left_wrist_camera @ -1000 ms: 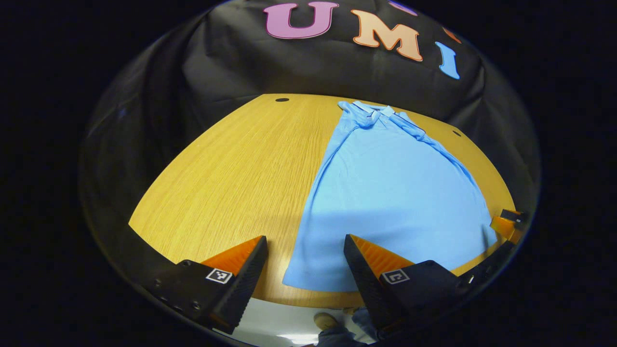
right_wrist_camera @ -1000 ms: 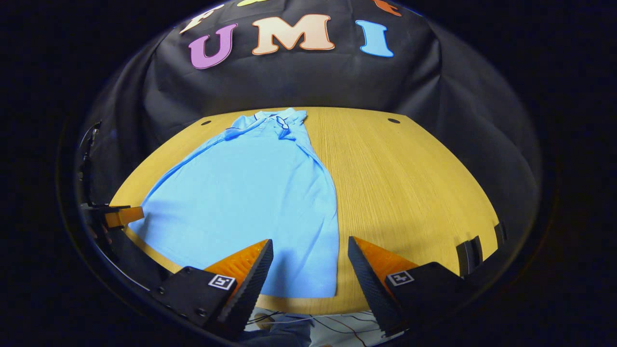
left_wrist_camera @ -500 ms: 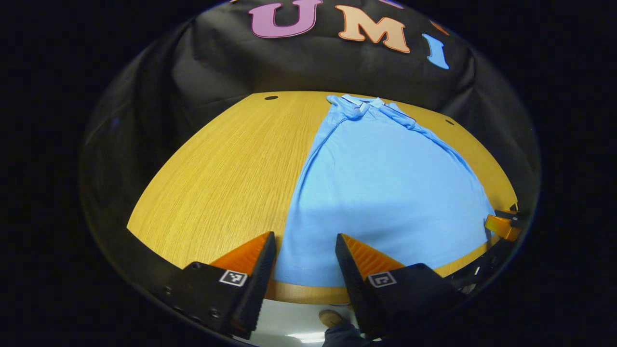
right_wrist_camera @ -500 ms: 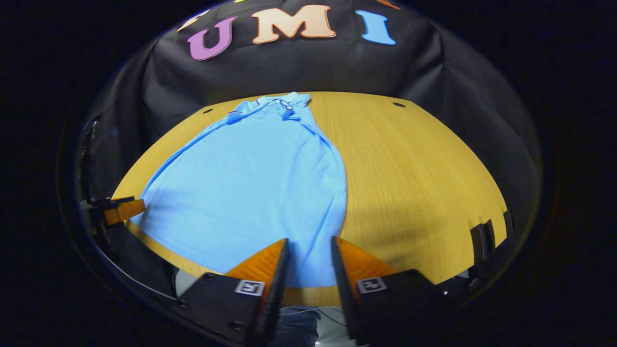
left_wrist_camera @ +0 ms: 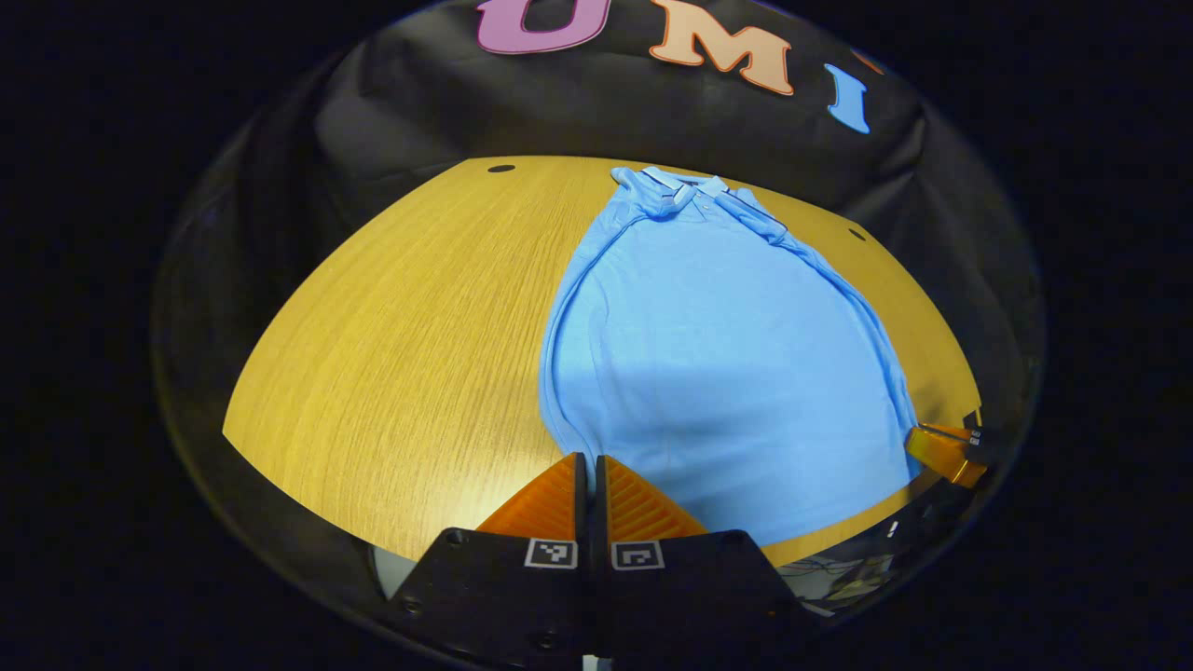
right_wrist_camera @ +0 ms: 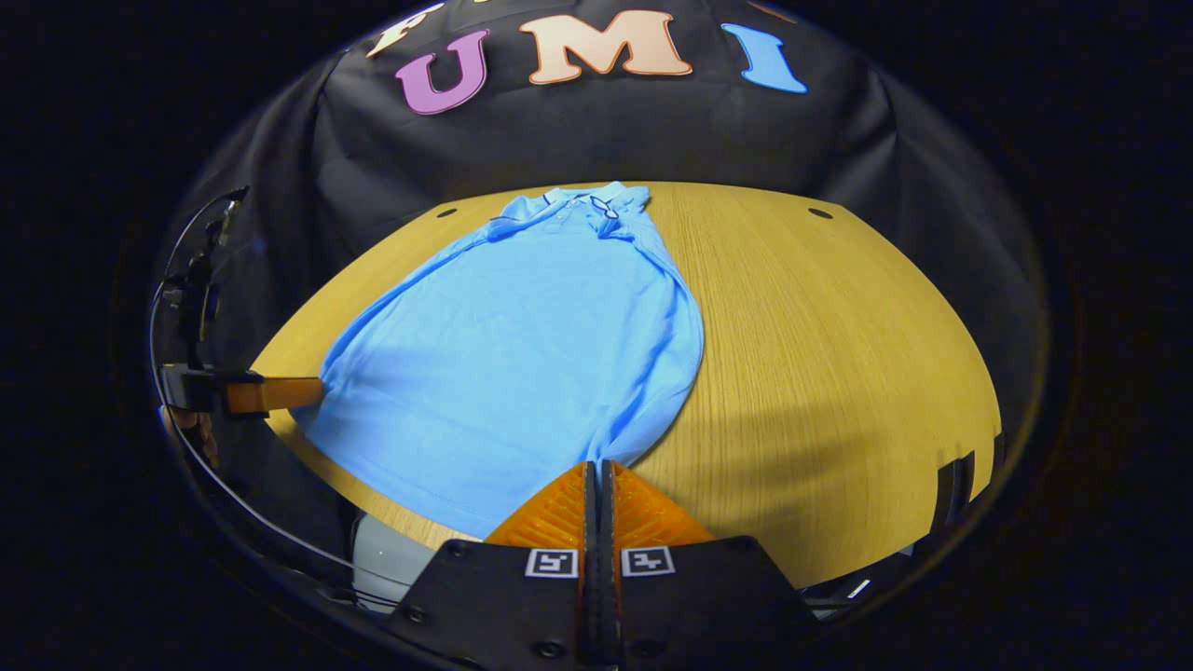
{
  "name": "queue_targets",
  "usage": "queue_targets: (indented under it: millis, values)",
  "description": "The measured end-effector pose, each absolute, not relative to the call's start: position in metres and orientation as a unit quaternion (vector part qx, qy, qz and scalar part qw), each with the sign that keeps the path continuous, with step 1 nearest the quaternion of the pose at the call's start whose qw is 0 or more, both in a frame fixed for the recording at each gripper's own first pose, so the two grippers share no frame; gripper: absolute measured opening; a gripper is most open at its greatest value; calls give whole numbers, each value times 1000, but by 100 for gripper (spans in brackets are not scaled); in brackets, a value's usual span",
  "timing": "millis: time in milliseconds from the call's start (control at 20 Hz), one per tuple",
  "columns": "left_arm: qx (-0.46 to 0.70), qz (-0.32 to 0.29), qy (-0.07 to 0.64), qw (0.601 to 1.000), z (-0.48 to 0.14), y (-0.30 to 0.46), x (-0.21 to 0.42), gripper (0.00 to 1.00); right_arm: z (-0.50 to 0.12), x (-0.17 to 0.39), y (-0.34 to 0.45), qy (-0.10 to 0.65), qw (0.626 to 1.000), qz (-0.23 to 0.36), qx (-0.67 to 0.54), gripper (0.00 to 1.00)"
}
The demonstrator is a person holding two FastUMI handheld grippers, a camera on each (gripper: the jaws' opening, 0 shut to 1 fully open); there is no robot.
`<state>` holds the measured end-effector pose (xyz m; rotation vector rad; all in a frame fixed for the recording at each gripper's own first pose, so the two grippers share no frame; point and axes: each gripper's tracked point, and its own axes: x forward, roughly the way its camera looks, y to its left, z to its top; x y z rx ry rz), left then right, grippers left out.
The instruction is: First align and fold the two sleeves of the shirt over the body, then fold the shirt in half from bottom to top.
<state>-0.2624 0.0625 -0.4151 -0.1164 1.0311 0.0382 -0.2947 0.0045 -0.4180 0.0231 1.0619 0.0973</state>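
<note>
Lying flat on the wooden surface (left_wrist_camera: 391, 317), collar at the far edge, is the light-blue polo shirt (left_wrist_camera: 718, 354). Left gripper (left_wrist_camera: 589, 466) pinches its near-left hem corner; right gripper (right_wrist_camera: 597, 471) pinches the near-right corner, fingers pressed together on fabric.

Plain light-blue polo shirt (left_wrist_camera: 727, 363), no print; its collar (left_wrist_camera: 685, 184) at the table's far edge carries thin white and dark trim. Honey-yellow wood-grain table (left_wrist_camera: 410, 335), fine lengthwise streaks, small black round holes near its far corners. My tongs' bodies black, each bearing white-and-black square markers.
</note>
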Motion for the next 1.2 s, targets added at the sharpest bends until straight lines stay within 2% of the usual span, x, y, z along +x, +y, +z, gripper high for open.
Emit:
queue_targets:
  millis: [400,800,1200]
  values:
    - [-79,15,450,889,-353,51,-187,0,-354,-209,11,420,902,90,39,2]
    - [-55,25,414,908,-315,34,-92,0,-334,-106,6,359,922,112,86,2]
    - [-75,9,372,925,-309,52,16,1,-326,2,-2,314,943,79,74,2]
